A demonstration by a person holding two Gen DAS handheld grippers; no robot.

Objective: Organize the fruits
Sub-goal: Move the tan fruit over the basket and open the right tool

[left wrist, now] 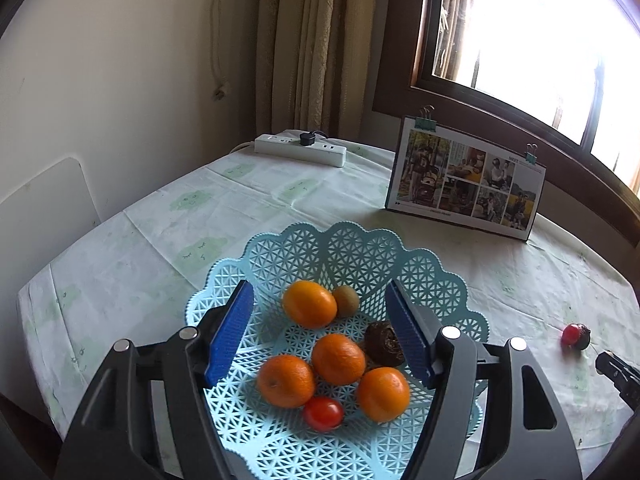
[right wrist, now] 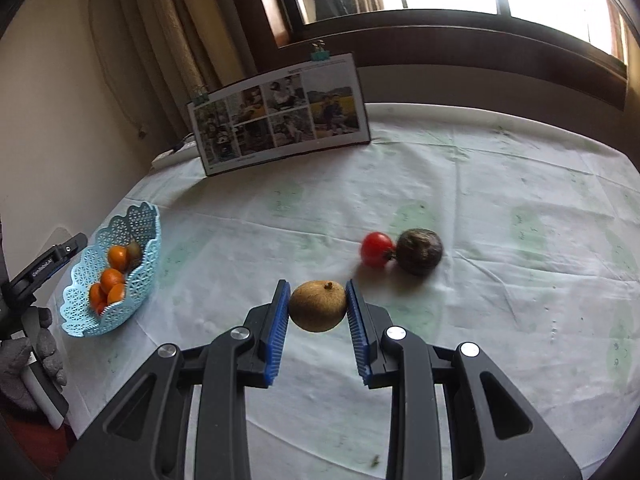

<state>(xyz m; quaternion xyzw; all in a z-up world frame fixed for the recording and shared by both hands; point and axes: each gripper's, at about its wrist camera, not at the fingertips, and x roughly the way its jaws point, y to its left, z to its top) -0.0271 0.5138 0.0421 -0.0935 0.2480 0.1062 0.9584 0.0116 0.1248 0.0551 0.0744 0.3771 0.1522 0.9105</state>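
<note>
At a table spread with a pale green-printed tablecloth [right wrist: 460, 184], the right gripper [right wrist: 318, 306] clamps a brown kiwi [right wrist: 318, 306] between its blue ribbed pads [right wrist: 276, 332], the fruit touching both pads and held over the cloth; just beyond it a red tomato [right wrist: 376, 249] and a dark, rough-skinned fruit [right wrist: 419, 251] lie touching each other on the cloth, both slightly blurred. Far to the left in the right wrist view stands the light blue lattice basket [right wrist: 138, 288], well apart from the held kiwi. The left gripper [left wrist: 324, 334] hangs over that basket [left wrist: 360, 248] with its jaws spread wide and nothing between them, one blue pad [left wrist: 230, 336] on either side of the fruit pile. Inside the basket lie four oranges, one at the back [left wrist: 309, 304], one in the middle [left wrist: 338, 359], one at front left [left wrist: 285, 381] and one at front right [left wrist: 383, 394], with a second kiwi [left wrist: 346, 300] touching the back orange, a small red tomato [left wrist: 323, 413] at the front and a dark wrinkled fruit [left wrist: 383, 343] beside the right pad. A photo collage board [left wrist: 466, 180] with binder clips stands upright near the window [left wrist: 540, 40], and a white power strip [left wrist: 300, 149] sits at the table's far edge beside the curtain [left wrist: 316, 40]
</note>
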